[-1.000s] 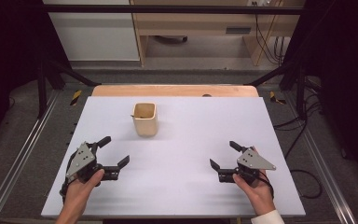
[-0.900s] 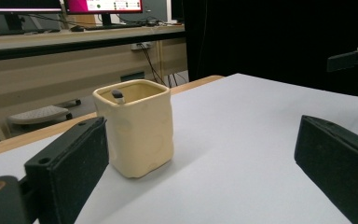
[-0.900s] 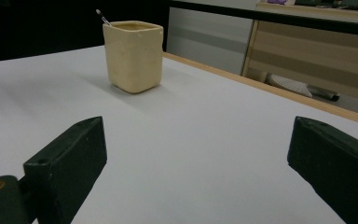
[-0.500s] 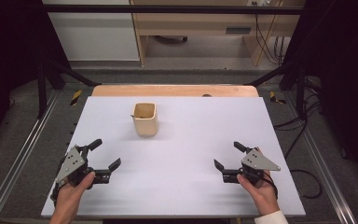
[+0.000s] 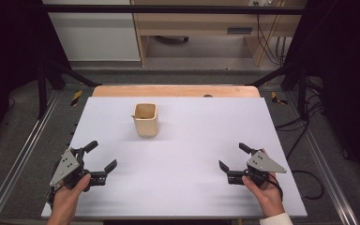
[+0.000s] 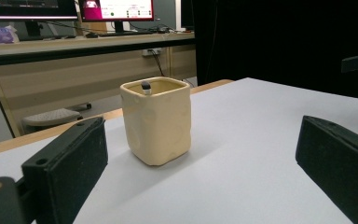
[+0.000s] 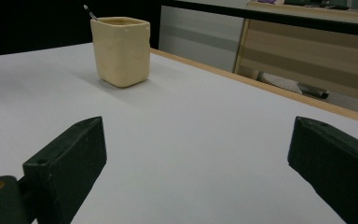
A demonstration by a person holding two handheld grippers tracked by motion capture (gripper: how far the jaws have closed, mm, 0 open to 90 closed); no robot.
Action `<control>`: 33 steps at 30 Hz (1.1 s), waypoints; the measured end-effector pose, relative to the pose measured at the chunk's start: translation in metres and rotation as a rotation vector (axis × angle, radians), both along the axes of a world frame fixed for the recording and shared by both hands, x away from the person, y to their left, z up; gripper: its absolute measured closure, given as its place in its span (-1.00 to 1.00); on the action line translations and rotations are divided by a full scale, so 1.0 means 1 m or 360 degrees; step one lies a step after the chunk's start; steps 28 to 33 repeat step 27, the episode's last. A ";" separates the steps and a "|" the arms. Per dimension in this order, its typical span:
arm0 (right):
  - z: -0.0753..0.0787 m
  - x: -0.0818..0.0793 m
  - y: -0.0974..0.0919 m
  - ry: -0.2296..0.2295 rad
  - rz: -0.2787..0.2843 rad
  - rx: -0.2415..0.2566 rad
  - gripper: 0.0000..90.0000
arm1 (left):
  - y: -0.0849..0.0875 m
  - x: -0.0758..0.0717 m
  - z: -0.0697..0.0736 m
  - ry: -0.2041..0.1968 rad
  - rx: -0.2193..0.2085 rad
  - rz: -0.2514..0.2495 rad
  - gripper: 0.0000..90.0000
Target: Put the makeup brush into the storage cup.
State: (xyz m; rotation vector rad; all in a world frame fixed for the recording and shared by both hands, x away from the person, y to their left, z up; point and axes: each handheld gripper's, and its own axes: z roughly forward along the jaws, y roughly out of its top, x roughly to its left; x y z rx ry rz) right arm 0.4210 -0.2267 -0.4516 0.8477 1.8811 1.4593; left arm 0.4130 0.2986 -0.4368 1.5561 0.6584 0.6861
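Note:
A cream square cup (image 5: pixel 146 120) stands upright on the white table (image 5: pixel 192 140), toward the back left of centre. A thin dark-tipped stick pokes out of its top (image 6: pixel 146 86). The cup (image 6: pixel 157 121) faces my left gripper and the cup (image 7: pixel 120 45) sits far off to the left in the right gripper view. My left gripper (image 5: pixel 100 157) rests near the front left edge, open and empty. My right gripper (image 5: pixel 233 157) sits near the front right, open with nothing between its jaws.
A wooden strip (image 5: pixel 176 91) runs along the table's far edge. Metal rails (image 5: pixel 23 154) flank the table on both sides. Cables (image 5: pixel 304 136) lie on the floor at the right. A desk with monitors (image 6: pixel 116 9) stands beyond the table.
My left gripper has drawn back toward the front left corner. The right gripper has shifted slightly toward the front edge. The cup stayed put.

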 end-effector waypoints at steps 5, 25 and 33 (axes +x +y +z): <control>0.000 -0.001 -0.005 -0.0007 -0.0010 0.0001 -0.89 | 0.005 -0.002 -0.002 -0.0006 -0.0014 0.0016 -0.96; 0.002 -0.005 -0.019 -0.0038 -0.0032 0.0034 -0.91 | 0.013 -0.014 -0.010 -0.0026 -0.0013 0.0066 -0.96; 0.002 -0.004 -0.019 -0.0034 -0.0036 0.0041 -0.91 | 0.012 -0.015 -0.010 -0.0030 -0.0001 0.0063 -0.96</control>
